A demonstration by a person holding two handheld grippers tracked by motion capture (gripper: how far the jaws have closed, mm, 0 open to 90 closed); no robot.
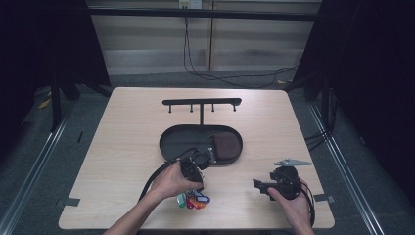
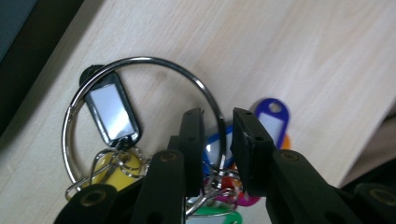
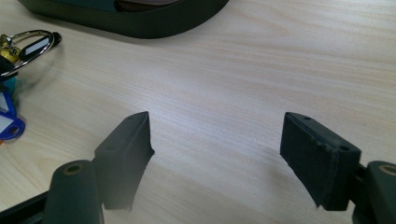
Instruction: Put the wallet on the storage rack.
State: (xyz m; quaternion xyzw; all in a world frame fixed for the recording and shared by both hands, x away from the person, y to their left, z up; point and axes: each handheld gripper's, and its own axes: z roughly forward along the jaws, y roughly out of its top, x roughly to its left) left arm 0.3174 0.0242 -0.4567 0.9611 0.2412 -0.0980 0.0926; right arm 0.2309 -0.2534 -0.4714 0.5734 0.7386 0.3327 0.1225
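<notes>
A wooden table (image 1: 127, 127) carries a dark oval tray (image 1: 169, 142). Near its front edge lies a key ring (image 2: 140, 65) with coloured tags (image 1: 193, 200). The left gripper (image 2: 218, 122) straddles the ring wire, jaws narrowly parted. The right gripper (image 3: 217, 140) hovers nearby, jaws wide apart.

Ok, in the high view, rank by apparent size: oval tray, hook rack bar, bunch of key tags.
1. Oval tray, clearly largest.
2. Hook rack bar, about as long but far thinner.
3. Key tags, smallest, partly hidden by the left gripper.
</notes>
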